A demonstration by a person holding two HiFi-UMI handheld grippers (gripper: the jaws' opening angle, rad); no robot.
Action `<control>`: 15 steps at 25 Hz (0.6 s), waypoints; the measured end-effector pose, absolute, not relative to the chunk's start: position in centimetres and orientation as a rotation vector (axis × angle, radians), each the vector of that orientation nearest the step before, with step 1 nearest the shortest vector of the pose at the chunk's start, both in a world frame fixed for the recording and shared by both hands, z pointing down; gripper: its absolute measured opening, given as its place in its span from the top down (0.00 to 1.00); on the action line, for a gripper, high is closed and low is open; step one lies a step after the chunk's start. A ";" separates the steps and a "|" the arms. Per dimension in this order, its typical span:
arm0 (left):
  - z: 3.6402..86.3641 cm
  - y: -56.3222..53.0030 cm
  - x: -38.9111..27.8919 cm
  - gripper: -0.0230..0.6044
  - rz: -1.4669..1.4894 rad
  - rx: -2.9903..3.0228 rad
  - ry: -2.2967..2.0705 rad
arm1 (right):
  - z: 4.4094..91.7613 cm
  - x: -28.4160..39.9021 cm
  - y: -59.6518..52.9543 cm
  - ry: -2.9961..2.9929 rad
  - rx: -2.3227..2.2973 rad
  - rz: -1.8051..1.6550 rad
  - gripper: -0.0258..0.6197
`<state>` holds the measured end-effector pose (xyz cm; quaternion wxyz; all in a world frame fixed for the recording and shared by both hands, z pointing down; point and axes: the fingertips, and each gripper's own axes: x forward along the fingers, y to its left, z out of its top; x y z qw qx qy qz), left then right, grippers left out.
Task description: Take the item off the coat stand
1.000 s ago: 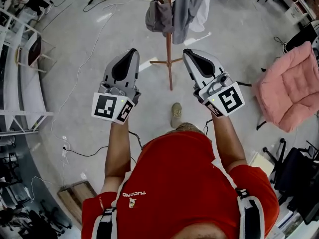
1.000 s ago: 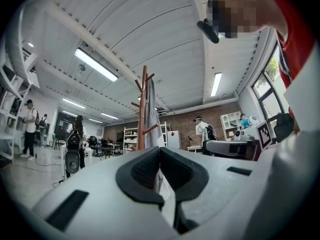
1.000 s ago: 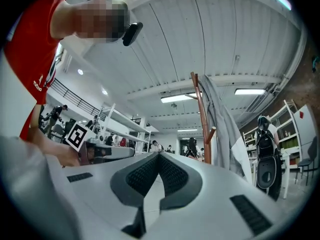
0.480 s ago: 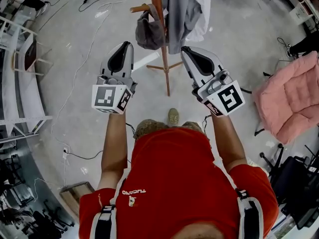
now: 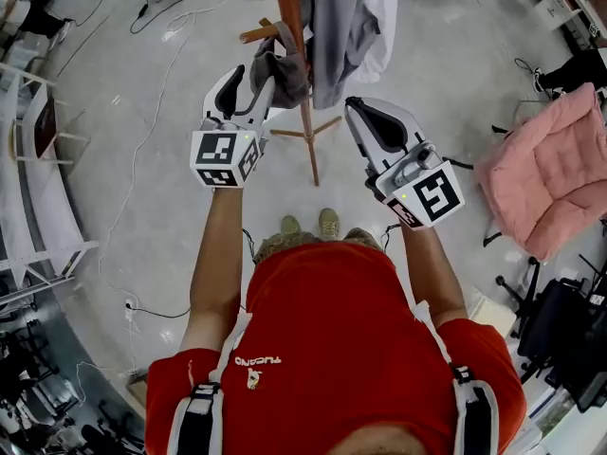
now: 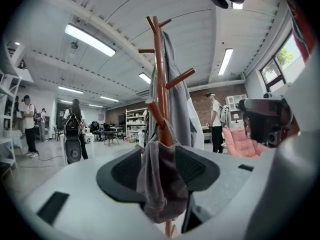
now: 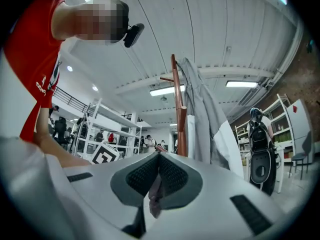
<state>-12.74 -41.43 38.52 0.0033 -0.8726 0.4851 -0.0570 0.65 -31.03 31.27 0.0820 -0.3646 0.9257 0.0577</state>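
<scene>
A wooden coat stand (image 5: 302, 83) rises in front of me. A grey cap (image 5: 282, 67) hangs from a low peg on its left side, and a grey and white jacket (image 5: 343, 27) hangs higher up. My left gripper (image 5: 262, 72) is at the cap and its jaws are opening. In the left gripper view the cap (image 6: 160, 176) hangs between the wide-apart pads, and they are not pressing on it. My right gripper (image 5: 355, 108) hovers right of the pole, apart from it. In the right gripper view the right gripper (image 7: 157, 179) is shut and holds nothing.
A pink cushioned chair (image 5: 550, 164) stands to the right. White shelving (image 5: 43, 169) lines the left side. Cables (image 5: 142, 150) trail over the grey floor, and black chairs (image 5: 560, 325) sit at lower right. A person (image 6: 217, 121) stands in the room beyond the stand.
Both grippers have moved forward toward the stand. The left one rose to the cap and its jaws went from shut to wide apart around it.
</scene>
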 end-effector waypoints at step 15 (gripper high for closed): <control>39.8 -45.4 -12.4 0.93 -0.191 -2.843 1.368 | 32.3 1.1 -31.2 2.720 -1.298 0.140 0.93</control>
